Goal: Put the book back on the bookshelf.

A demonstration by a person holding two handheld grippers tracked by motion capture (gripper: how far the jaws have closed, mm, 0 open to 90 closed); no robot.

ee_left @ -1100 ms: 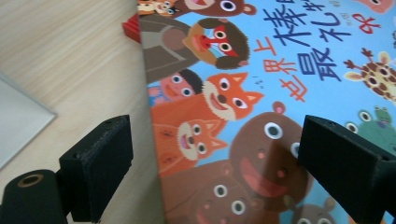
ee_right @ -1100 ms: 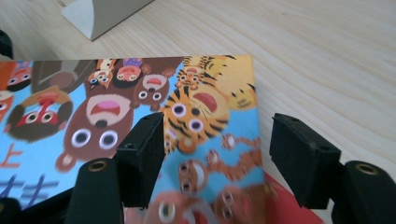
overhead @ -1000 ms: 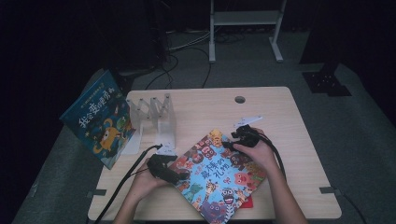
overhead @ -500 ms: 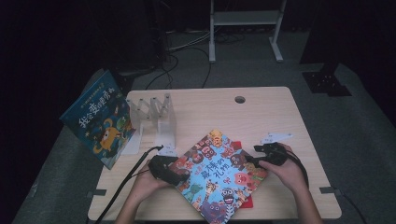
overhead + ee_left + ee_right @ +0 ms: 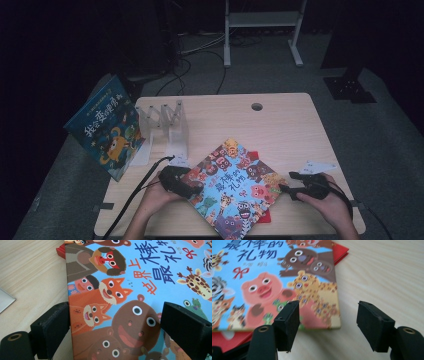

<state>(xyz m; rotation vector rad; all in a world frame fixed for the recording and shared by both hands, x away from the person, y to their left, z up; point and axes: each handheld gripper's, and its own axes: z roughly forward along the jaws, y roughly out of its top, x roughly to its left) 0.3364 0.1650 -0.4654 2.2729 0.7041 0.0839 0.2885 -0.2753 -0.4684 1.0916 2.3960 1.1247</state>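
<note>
- The animal book [image 5: 232,189] lay flat on the counter [image 5: 280,125], turned at a slant near the front edge, on top of a red book [image 5: 264,216] whose corners peeked out from under it.
- The left claw [image 5: 192,184] sat at the animal book's left edge, in the person's left hand [image 5: 156,196].
- In the left claw view, the jaws were spread wide with the animal book's [image 5: 130,302] edge running between them; one jaw sat out over the bare counter [image 5: 27,272], the other over the cover, and neither pad pressed on it.
- The right claw [image 5: 286,190] pointed at the book's right corner, held low in the right hand [image 5: 330,206].
- In the right claw view, its jaws were parted and had just been opening, with the animal book's [image 5: 274,282] near corner lying ahead in the gap and nothing pinched.
- The red book [image 5: 340,251] showed beyond the far corner in that view.
- A clear rack [image 5: 165,125] stood at the counter's back left, well apart from the books.
- A blue book [image 5: 107,127] leaned at the counter's left side, next to the rack.
</note>
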